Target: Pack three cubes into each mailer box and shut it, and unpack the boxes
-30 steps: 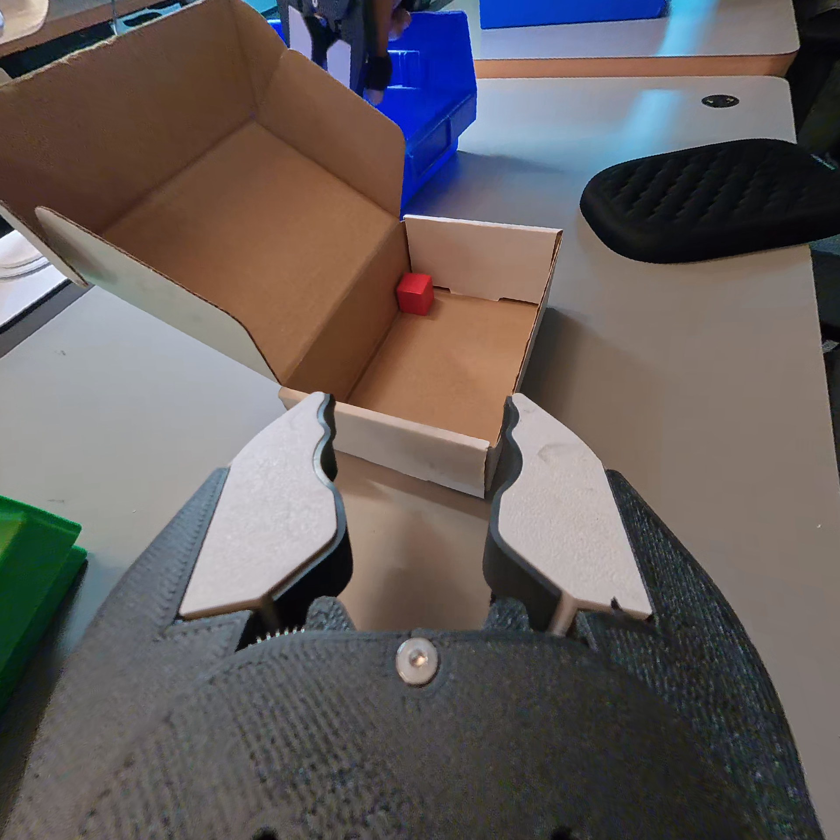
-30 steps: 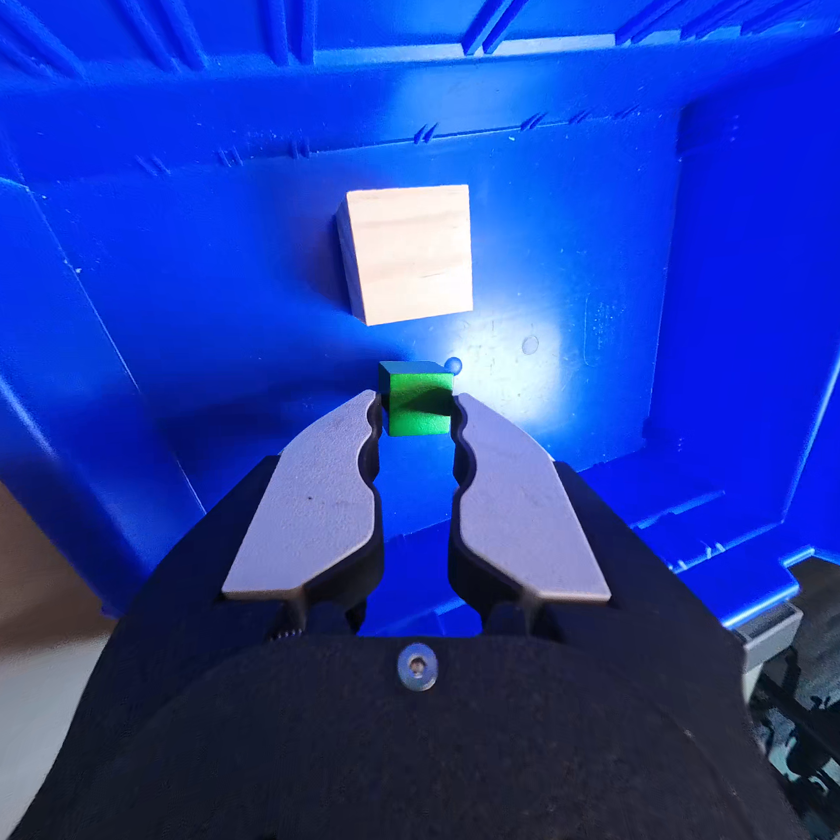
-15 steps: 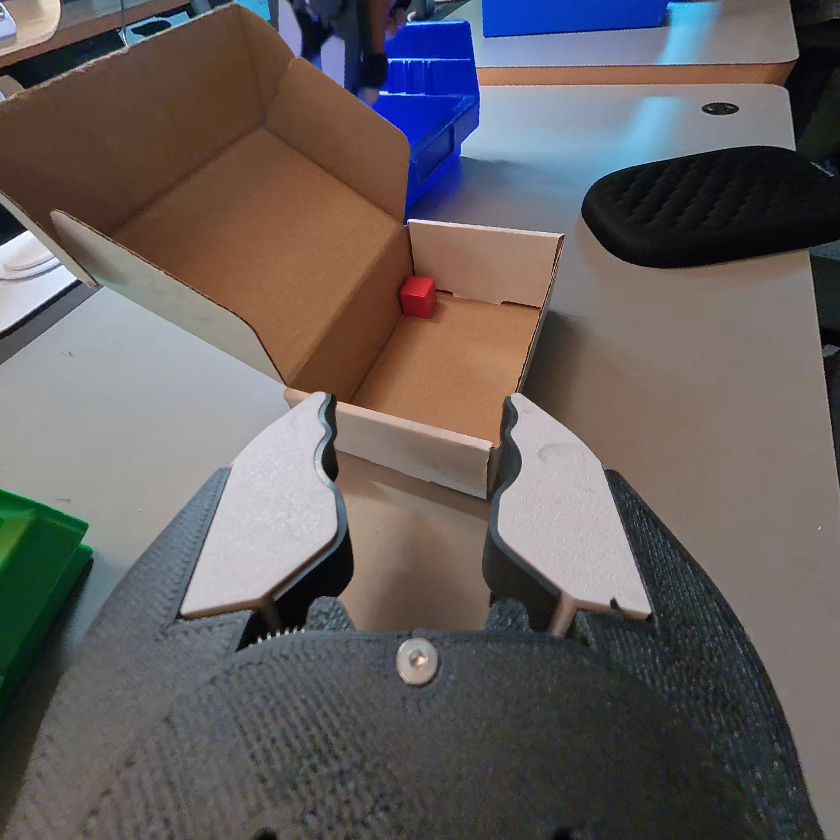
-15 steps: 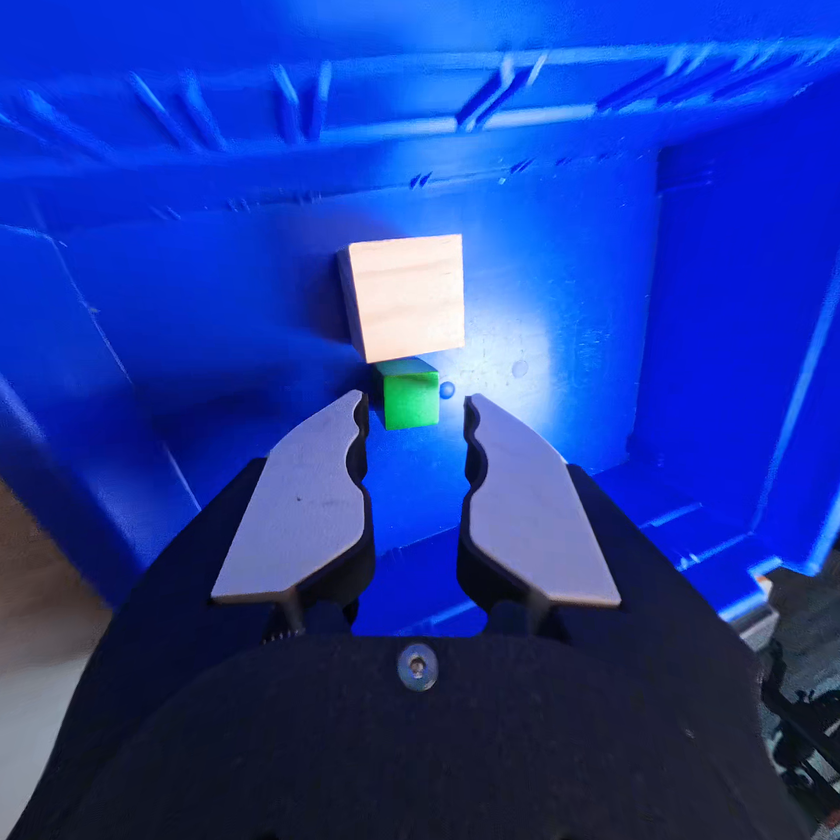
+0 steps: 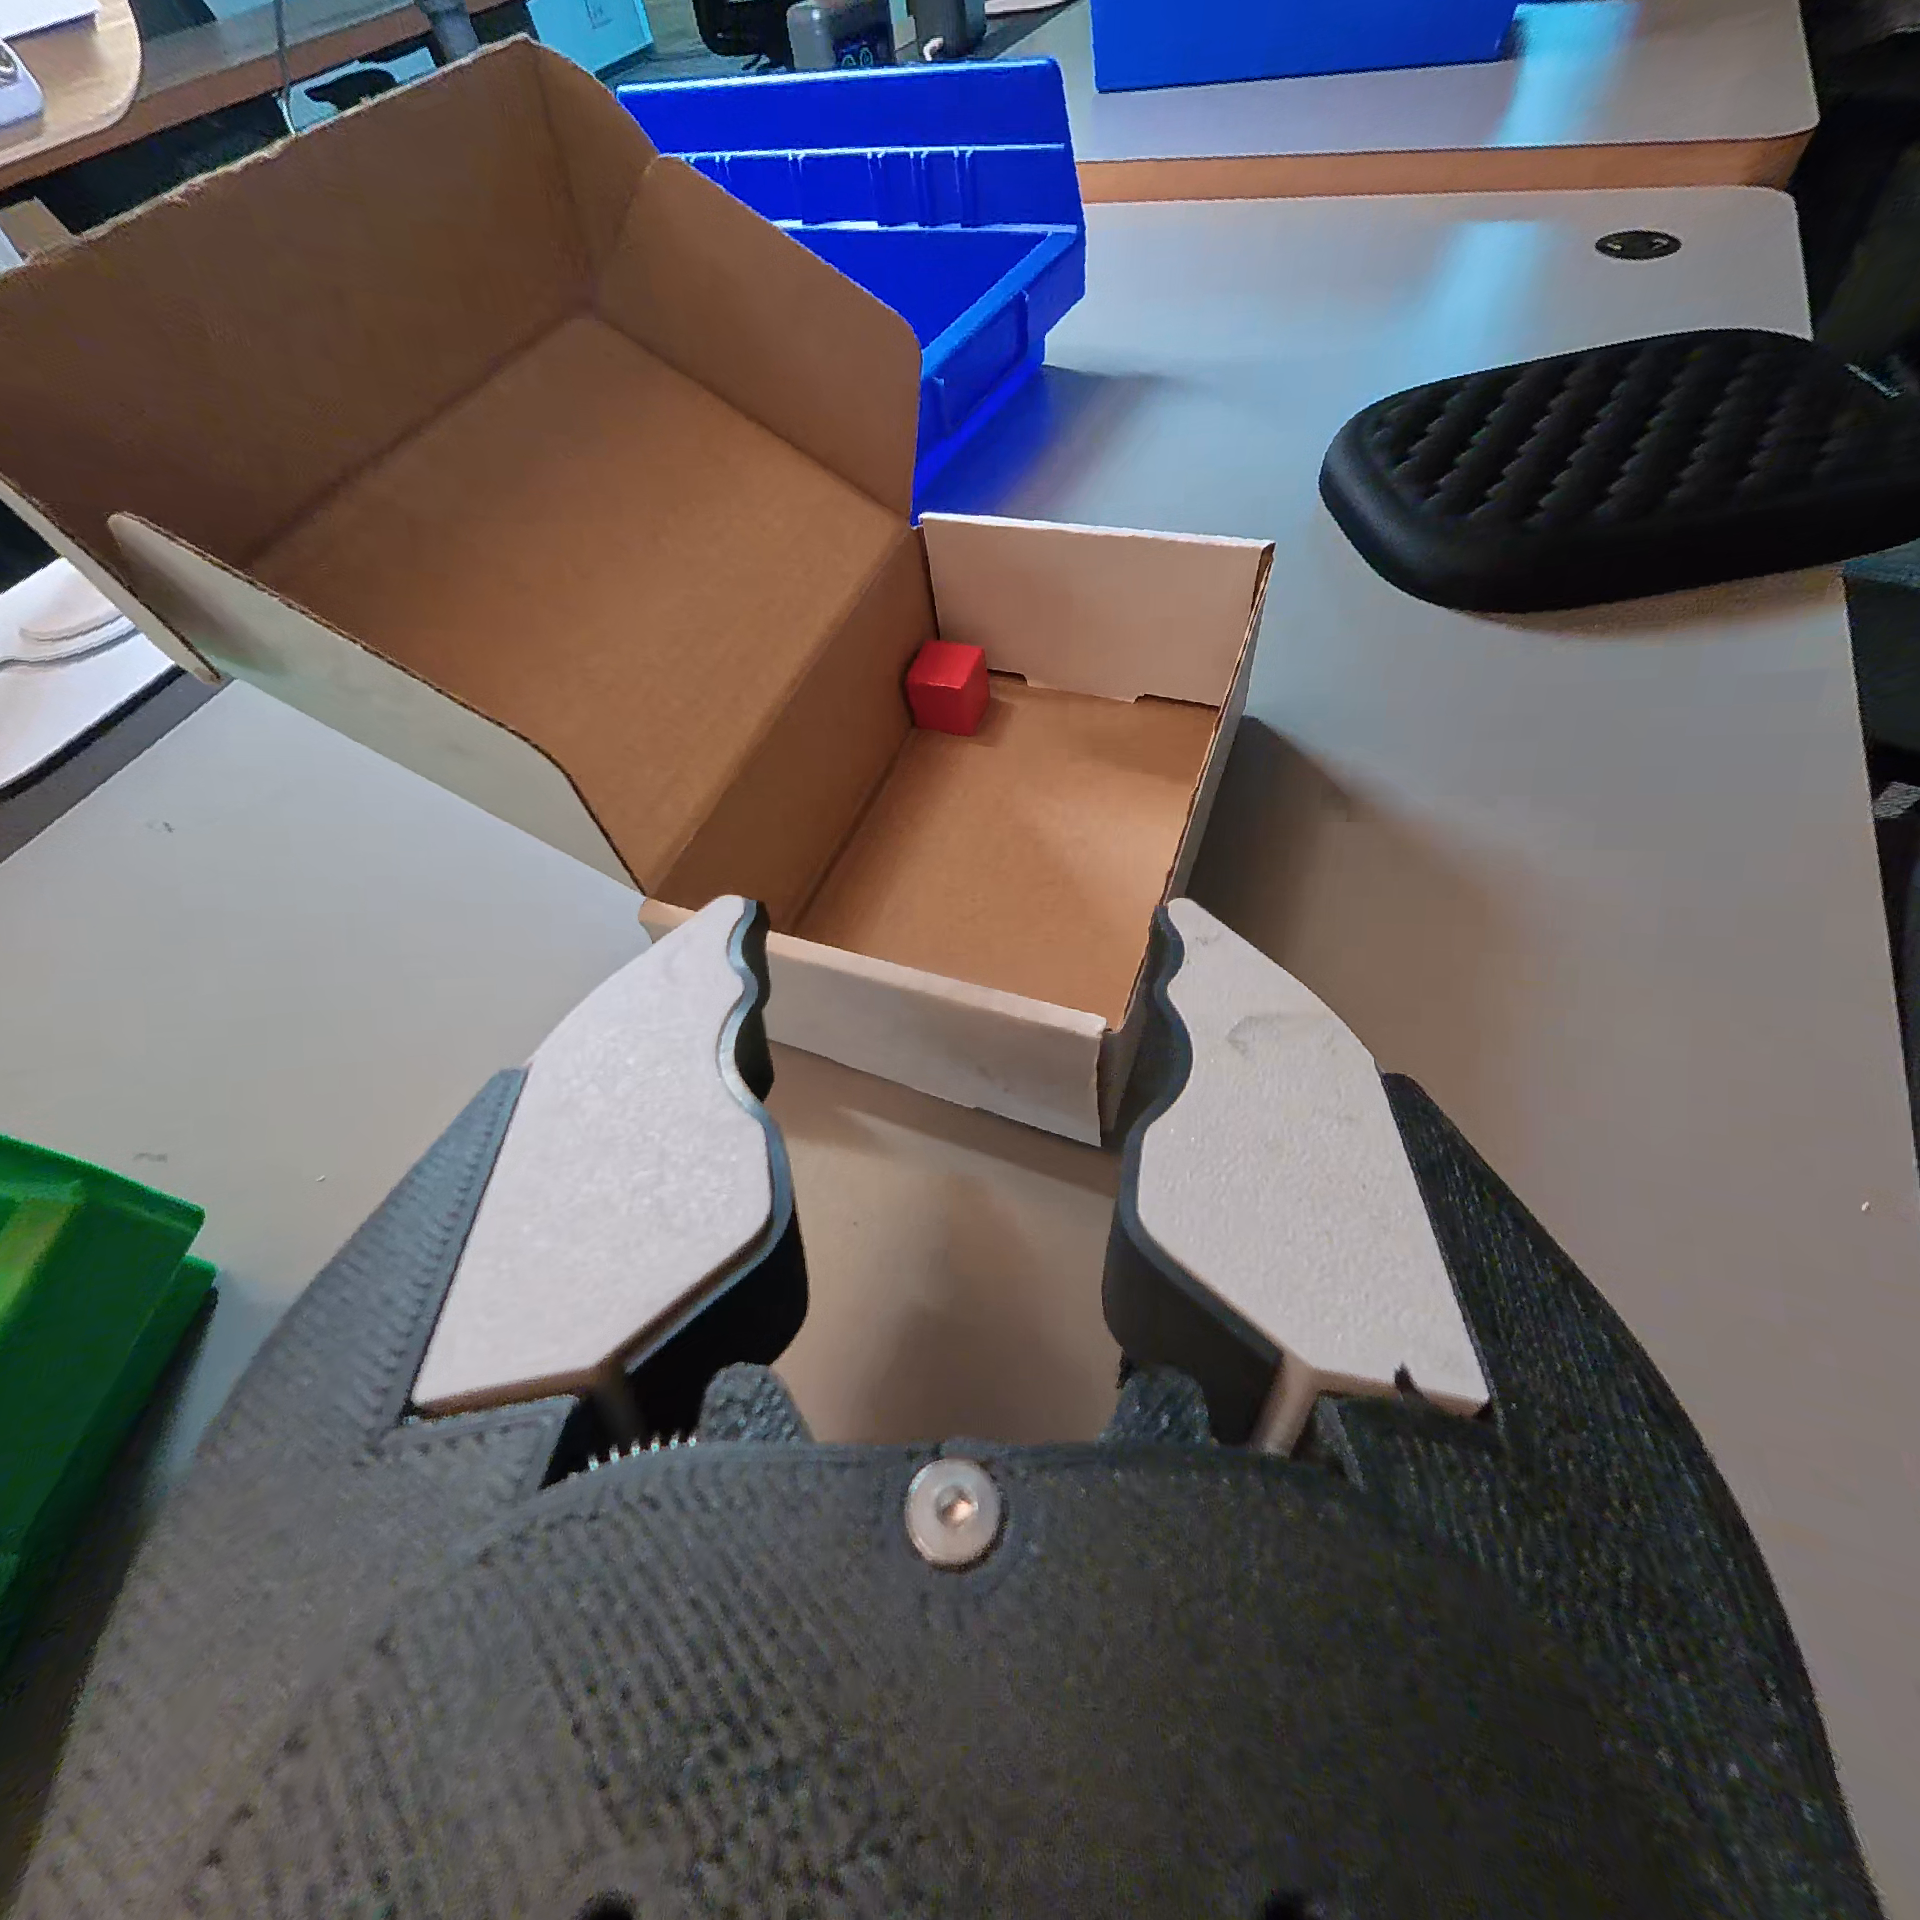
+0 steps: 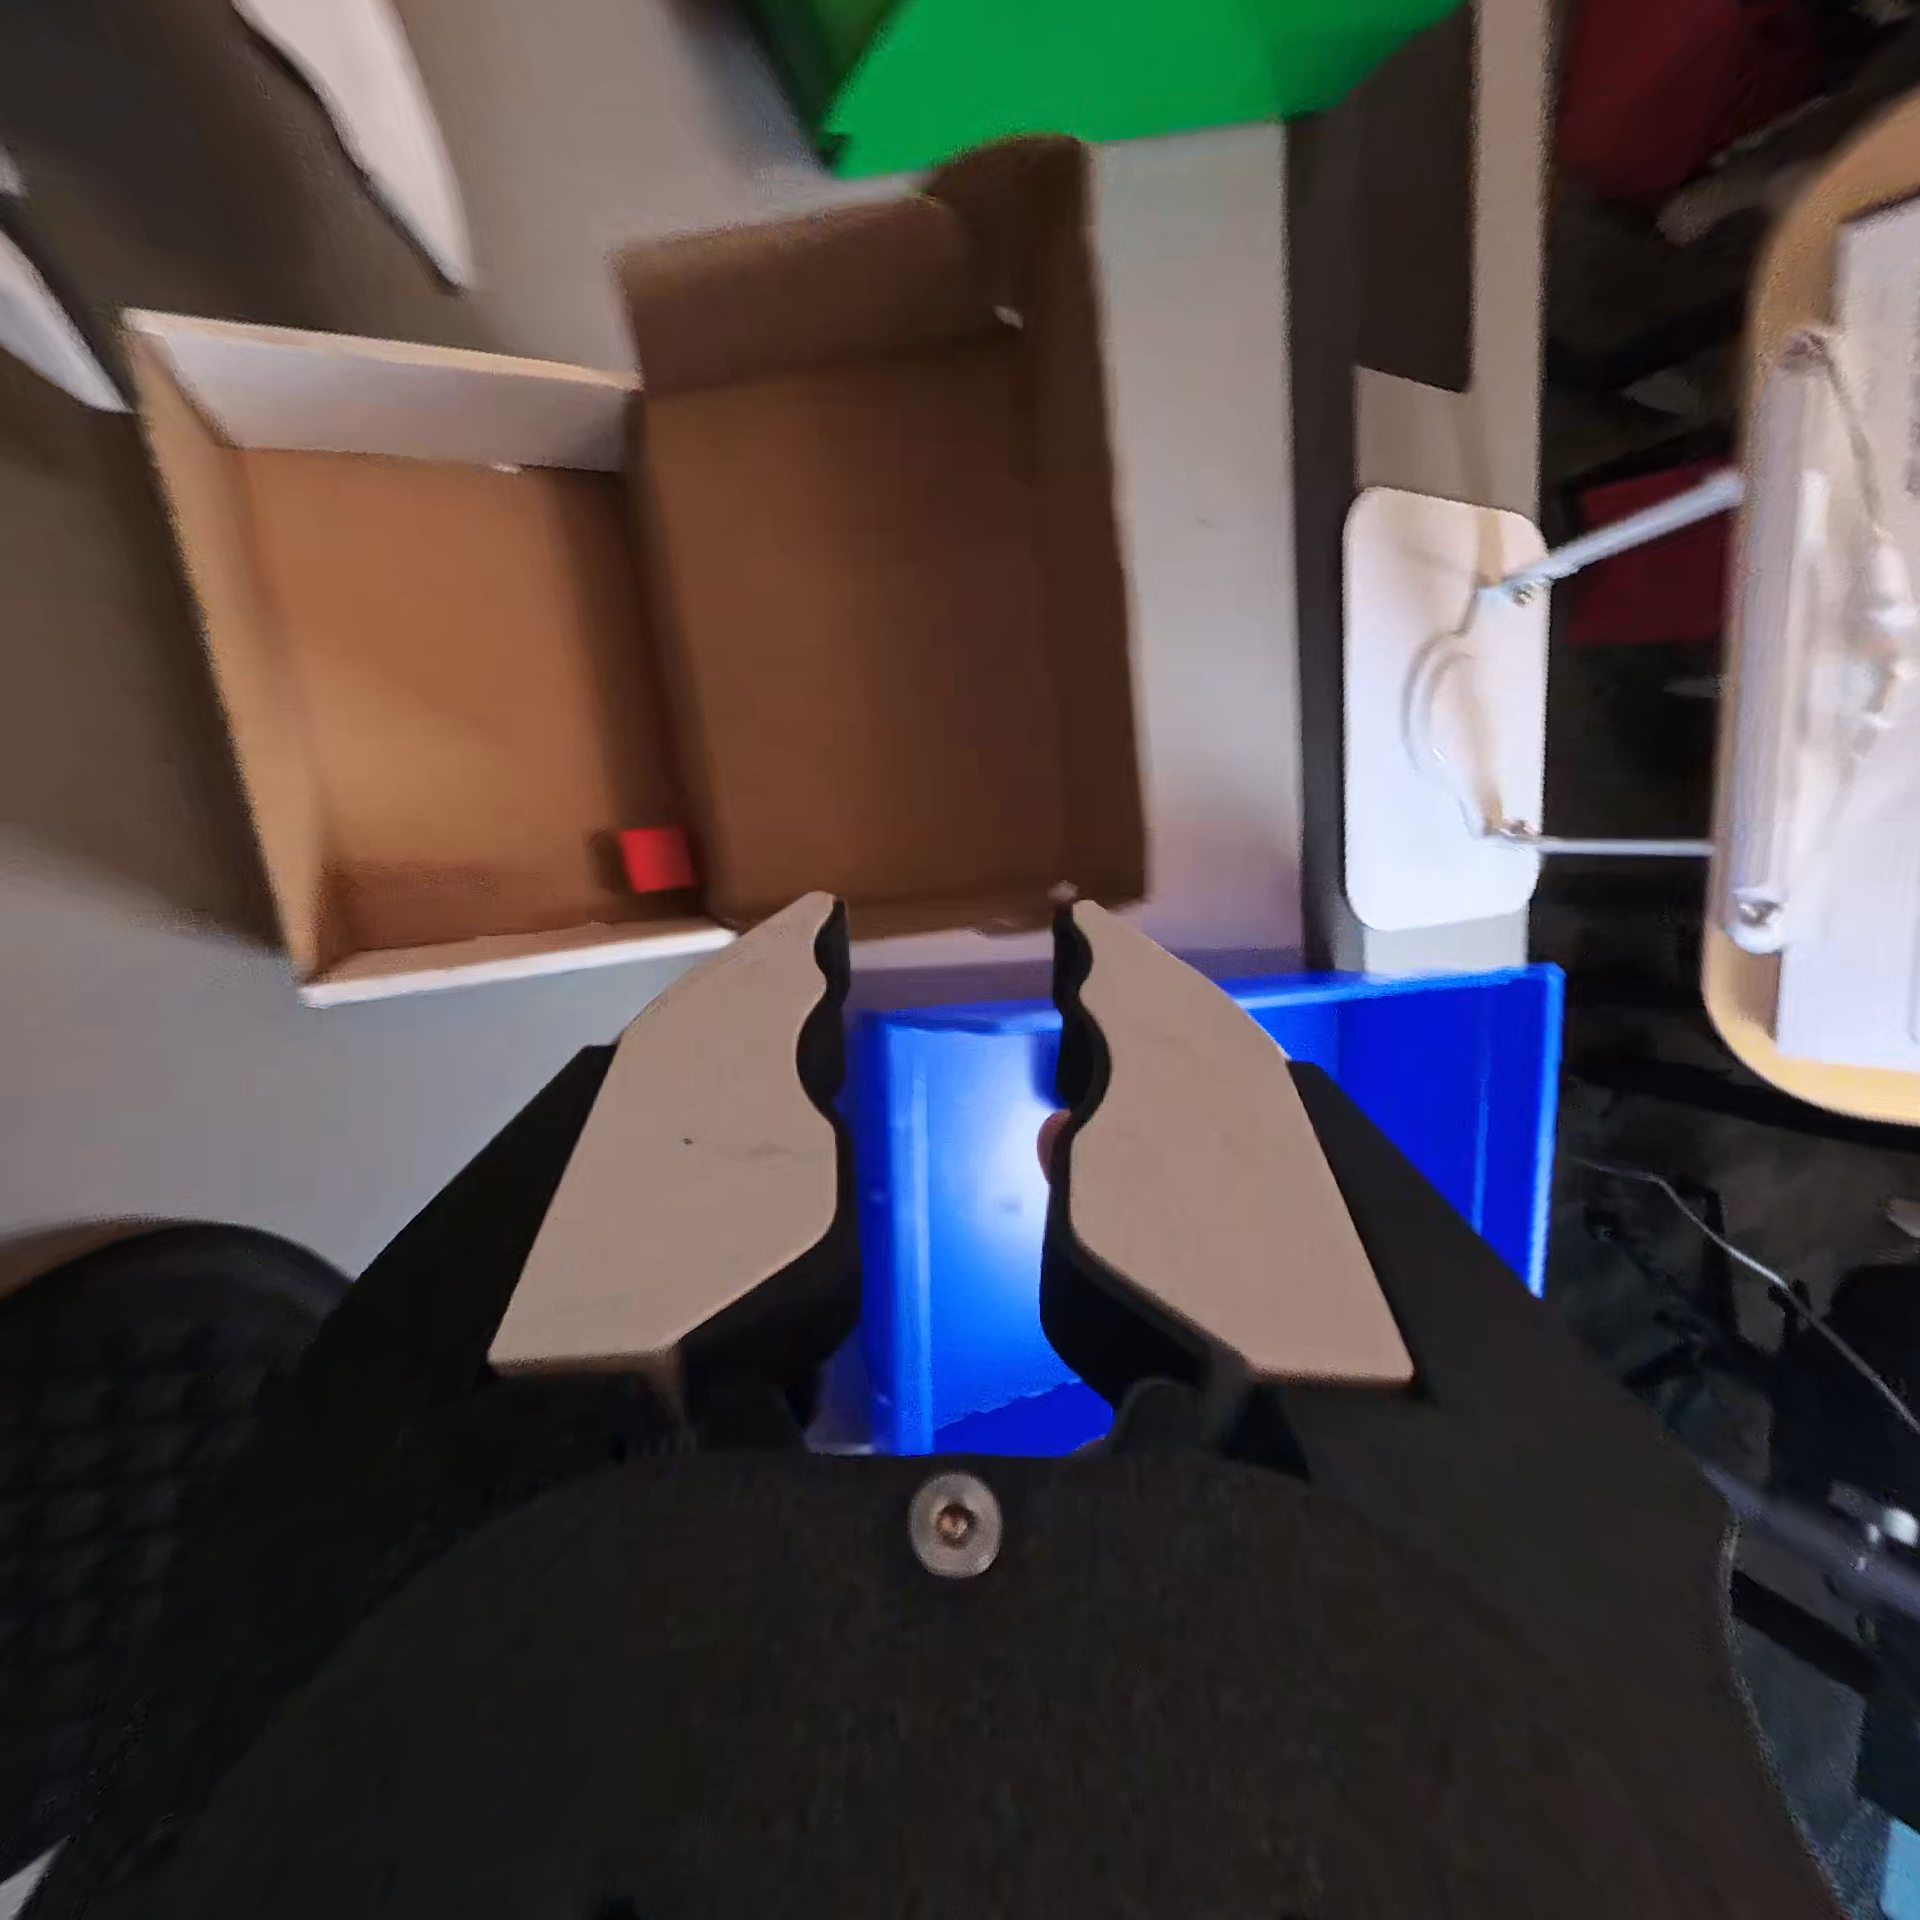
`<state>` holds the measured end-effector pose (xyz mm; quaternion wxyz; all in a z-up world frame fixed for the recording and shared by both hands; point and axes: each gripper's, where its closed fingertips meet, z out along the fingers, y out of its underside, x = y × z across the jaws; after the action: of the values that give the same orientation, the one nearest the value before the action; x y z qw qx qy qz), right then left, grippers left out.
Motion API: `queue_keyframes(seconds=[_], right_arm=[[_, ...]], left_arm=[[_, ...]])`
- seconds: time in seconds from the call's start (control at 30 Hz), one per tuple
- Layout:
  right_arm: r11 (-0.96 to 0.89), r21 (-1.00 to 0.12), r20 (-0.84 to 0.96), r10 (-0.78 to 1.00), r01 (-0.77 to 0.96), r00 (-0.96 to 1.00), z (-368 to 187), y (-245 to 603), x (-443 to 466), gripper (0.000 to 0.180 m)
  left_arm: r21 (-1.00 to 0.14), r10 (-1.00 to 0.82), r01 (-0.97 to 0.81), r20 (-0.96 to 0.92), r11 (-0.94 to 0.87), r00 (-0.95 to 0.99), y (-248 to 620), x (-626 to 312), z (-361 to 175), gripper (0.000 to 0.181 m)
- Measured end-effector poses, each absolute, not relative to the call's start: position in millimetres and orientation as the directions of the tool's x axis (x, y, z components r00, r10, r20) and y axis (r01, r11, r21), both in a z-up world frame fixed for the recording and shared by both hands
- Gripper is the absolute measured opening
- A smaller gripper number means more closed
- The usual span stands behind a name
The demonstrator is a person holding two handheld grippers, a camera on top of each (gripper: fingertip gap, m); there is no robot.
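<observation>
The grey table (image 5: 1455,935) carries one open mailer box (image 5: 997,831), its lid flap (image 5: 499,416) thrown back toward the left. Just behind it sits a blue bin (image 5: 914,208), a green bin (image 5: 73,1299) lies at the near left, and a black padded rest (image 5: 1621,468) is off to the right. Inside the box only a single red cube (image 5: 945,686) is visible, tucked into the far corner against the lid hinge, so by this evidence two cubes are wanting and the box is not yet shut (unpacking lies further off).

The left gripper (image 5: 956,997) hangs low before the box's near wall, jaws wide and empty. The right gripper (image 6: 945,956) hovers above the blue bin (image 6: 1351,1143), jaws parted, nothing between them. The raised lid flap (image 6: 873,540) stands between bin and box floor, the likeliest thing to catch a carried cube.
</observation>
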<state>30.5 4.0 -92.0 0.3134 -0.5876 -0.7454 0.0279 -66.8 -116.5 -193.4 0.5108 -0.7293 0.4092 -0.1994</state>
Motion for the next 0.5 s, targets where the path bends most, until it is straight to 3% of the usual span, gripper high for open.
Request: queue_keyframes(seconds=[0.2,0.5], right_arm=[[0.244,-0.284,0.392,0.912,0.927,-0.120,-142.7,-45.0,12.9,0.035],[0.221,-0.045,0.392,0.901,0.974,-0.186,-224.9,-43.3,21.9,0.038]], left_arm=[[-0.910,-0.799,-0.392,-0.135,-0.134,0.586,-117.6,-66.9,-191.1,0.069],[-0.903,-0.805,-0.412,-0.152,-0.123,0.573,-120.1,-64.9,-192.8,0.069]])
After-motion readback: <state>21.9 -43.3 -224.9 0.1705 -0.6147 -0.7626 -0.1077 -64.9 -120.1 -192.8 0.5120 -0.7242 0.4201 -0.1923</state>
